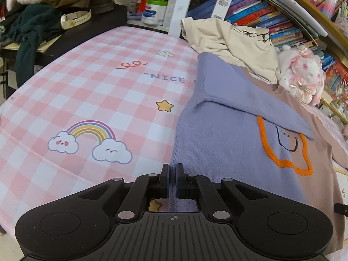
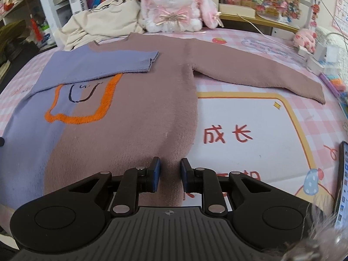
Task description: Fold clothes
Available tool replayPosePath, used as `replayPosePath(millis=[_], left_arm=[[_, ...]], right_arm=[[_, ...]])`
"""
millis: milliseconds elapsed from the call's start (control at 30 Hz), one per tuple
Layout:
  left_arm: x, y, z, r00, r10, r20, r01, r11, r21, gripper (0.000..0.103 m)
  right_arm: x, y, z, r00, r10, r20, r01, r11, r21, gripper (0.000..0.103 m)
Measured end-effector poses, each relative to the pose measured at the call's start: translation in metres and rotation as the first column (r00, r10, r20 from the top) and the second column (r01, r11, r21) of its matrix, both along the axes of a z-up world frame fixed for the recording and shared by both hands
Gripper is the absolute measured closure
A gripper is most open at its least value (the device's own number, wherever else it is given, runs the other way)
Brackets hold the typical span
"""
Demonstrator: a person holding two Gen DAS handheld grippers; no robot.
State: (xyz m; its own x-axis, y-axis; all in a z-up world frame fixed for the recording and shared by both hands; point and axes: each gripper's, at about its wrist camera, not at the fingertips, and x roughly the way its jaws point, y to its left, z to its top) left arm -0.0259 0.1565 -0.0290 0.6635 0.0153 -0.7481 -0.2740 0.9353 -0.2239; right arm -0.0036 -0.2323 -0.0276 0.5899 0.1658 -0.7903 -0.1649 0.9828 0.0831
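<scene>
We note the left gripper [image 1: 173, 179] at the sweater's [image 2: 121, 117] lilac hem corner, its pads all but together with a thin fold of knit pinched between them. The right gripper [image 2: 170, 175] sits at the brown hem corner, jaws partly closed around a thicker bunch of knit; the pads appear to press it, though the view there is poor. We judge both corners are held so the lower half can be lifted and carried toward the neckline in one move.

The sweater lies flat, front up, on the pink checked cover [image 1: 91, 91] of the worktop. Its long axis runs away from us, hem nearest the grippers, neckline pointing toward the plush rabbit [image 2: 174, 6] at the far edge. The lilac sleeve [image 2: 104, 65] is already folded across the chest, over the top of the orange outline motif [image 2: 76, 113]. The brown sleeve [image 2: 261, 74] is spread out to the right, unfolded. A cream garment [image 2: 104, 19] lies heaped beyond the lilac shoulder, touching it.
</scene>
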Motion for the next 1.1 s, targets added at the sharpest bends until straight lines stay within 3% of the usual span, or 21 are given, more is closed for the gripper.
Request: replayPosePath(millis=[467,567,600,633,733,767,800,933,1100], left_arm=[[0.0,0.007,-0.001,0.999,-0.032,0.003,0.032,0.999,0.004,0.097],[0.0,0.005,0.001,0.999,-0.053,-0.011,0.053,0.998,0.041,0.091],[0.0,0.003,0.004,0.998,-0.059,-0.014,0.06,0.996,0.062,0.088],[-0.001,0.0,0.007,0.998,-0.066,-0.012,0.066,0.994,0.086,0.084],[-0.005,-0.012,0.021,0.995,-0.1,0.022,0.095,0.98,0.174,0.055],[-0.006,-0.016,0.026,0.993,-0.113,0.039,0.103,0.975,0.199,0.039],[-0.008,-0.021,0.03,0.99,-0.127,0.058,0.112,0.969,0.219,0.029],[-0.013,-0.038,0.04,0.977,-0.194,0.082,0.165,0.946,0.279,0.016],[-0.02,-0.056,0.041,0.96,-0.276,0.055,0.237,0.897,0.373,0.009]], right_arm=[[-0.004,0.011,0.0,1.0,-0.002,0.014,0.003,0.999,-0.038,0.084],[-0.005,0.01,0.002,1.0,-0.03,0.007,0.03,0.999,-0.029,0.075],[-0.007,0.009,0.003,0.999,-0.041,0.005,0.041,0.999,-0.023,0.07],[-0.008,0.008,0.005,0.999,-0.05,0.008,0.05,0.999,-0.017,0.057],[-0.016,0.012,0.013,0.997,-0.065,0.049,0.067,0.998,-0.02,0.034],[-0.019,0.014,0.017,0.995,-0.07,0.065,0.072,0.997,-0.022,0.027],[-0.021,0.015,0.02,0.994,-0.075,0.08,0.077,0.997,-0.024,0.023],[-0.031,0.025,0.029,0.988,-0.083,0.129,0.091,0.994,-0.054,0.007],[-0.043,0.036,0.032,0.986,-0.073,0.148,0.085,0.994,-0.076,0.005]])
